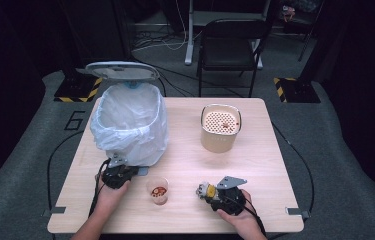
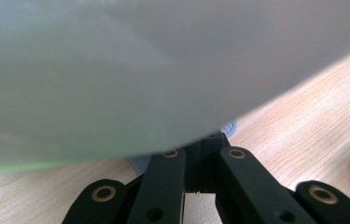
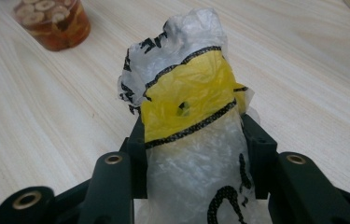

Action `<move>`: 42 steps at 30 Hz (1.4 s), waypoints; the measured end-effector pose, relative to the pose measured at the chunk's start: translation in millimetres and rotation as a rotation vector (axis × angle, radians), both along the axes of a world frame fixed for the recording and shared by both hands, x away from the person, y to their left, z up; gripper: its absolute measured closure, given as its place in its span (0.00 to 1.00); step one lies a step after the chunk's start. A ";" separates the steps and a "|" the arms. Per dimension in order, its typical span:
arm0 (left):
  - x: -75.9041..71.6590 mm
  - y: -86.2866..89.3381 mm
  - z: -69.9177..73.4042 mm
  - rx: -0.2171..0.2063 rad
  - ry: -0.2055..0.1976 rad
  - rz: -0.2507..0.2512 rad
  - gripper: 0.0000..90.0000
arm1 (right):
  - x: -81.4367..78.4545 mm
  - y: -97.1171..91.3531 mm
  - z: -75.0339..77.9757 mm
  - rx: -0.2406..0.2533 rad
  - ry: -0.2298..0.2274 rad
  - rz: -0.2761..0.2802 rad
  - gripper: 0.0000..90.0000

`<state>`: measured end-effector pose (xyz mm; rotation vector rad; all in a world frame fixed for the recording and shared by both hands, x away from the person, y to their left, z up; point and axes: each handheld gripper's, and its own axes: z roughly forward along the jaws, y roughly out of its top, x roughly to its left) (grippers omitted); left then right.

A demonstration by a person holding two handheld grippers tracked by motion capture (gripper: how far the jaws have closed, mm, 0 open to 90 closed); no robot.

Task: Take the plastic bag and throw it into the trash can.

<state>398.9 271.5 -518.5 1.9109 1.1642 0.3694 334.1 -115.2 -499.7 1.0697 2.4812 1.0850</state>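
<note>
Crinkly plastic sits right up close in the right gripper view: a scrunched wrapper (image 3: pixel 189 116), clear with a yellow patch and black print. It lies between the two black jaws of the right gripper (image 3: pixel 196 140), and the jaws touch it on both sides, so the gripper looks clamped on the wrapper. In the high view the right gripper (image 1: pixel 206 191) is low over the counter (image 1: pixel 270 165), near the front edge, with the wrapper sticking out of its tip.

The left gripper (image 1: pixel 125 172) is at the foot of the trash bin (image 1: pixel 130 125), touching the bin's base. Its jaws are together. My guess is that it holds the bin open or steady; the bin's lid (image 1: pixel 120 71) is up, and a white bag lines the inside.

So the pick-up looks done. What is left, I think, is to carry the wrapper up and across to the open bin and let it drop in.

A small cup (image 1: pixel 158 190) with something orange and some round slices stands between the two grippers and could get bumped on the way. Farther back stands a cream pot (image 1: pixel 220 128) with a holey top.
</note>
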 end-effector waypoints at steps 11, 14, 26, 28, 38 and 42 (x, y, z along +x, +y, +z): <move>0.0 0.5 0.2 -0.001 0.004 0.000 1.00 | 27.4 3.6 41.5 0.067 -0.059 0.012 0.64; 0.0 0.6 0.2 0.000 0.004 -0.002 1.00 | 36.6 7.3 53.4 0.082 -0.065 0.024 0.64; 0.2 0.9 0.0 0.000 0.004 0.000 1.00 | 64.3 35.1 103.8 0.085 -0.124 0.083 0.64; 0.1 0.9 0.1 -0.001 0.005 0.002 1.00 | 69.5 41.0 113.3 0.081 -0.134 0.095 0.64; 0.3 1.6 0.2 0.002 0.007 -0.002 1.00 | 91.8 61.8 154.3 0.100 -0.171 0.132 0.64; 0.4 1.5 0.2 -0.001 0.007 -0.001 1.00 | 98.7 68.1 166.8 0.105 -0.177 0.138 0.64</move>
